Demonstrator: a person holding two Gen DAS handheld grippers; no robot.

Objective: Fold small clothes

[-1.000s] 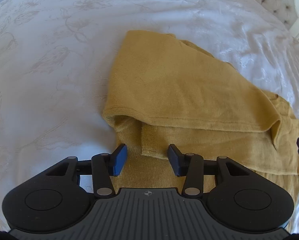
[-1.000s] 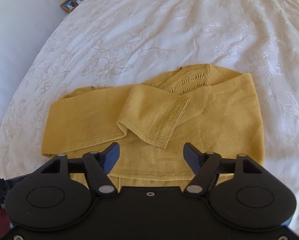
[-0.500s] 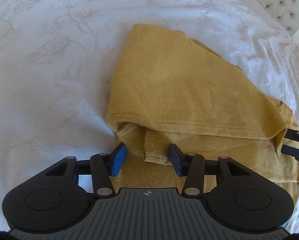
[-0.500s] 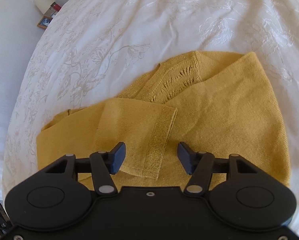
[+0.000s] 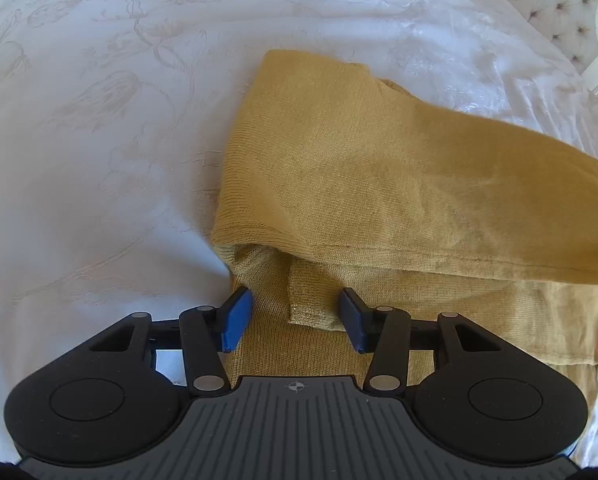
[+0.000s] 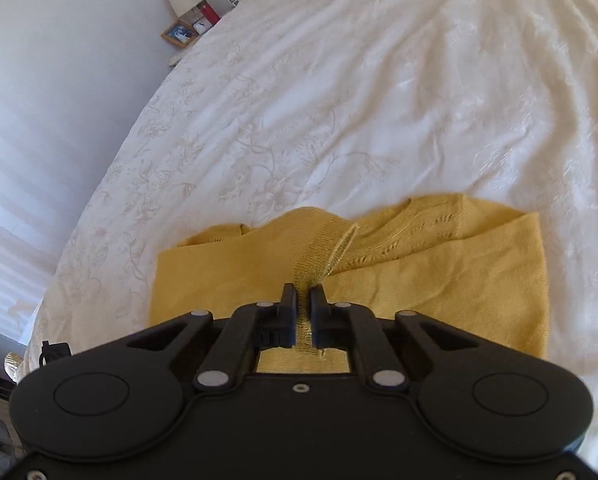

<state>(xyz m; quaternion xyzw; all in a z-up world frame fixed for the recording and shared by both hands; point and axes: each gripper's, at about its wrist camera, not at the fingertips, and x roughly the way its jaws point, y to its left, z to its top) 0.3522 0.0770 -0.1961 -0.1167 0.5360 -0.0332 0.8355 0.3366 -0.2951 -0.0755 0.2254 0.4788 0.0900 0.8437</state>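
A mustard-yellow knit sweater lies partly folded on the white bed; it also shows in the right wrist view. My right gripper is shut on the ribbed cuff of a sleeve and holds it lifted above the sweater body. In the left wrist view that sleeve stretches up and off to the right. My left gripper is open, its blue pads on either side of the other sleeve's ribbed cuff, which lies on the sweater's near left corner.
A white embroidered bedspread covers the bed all around. A tufted headboard is at the far right of the left view. A lamp and picture frame stand beside the bed's far edge.
My right gripper has shut on the sleeve cuff and lifted it, so the sleeve now rises to the right. My left gripper has edged closer to the other cuff and stays open.
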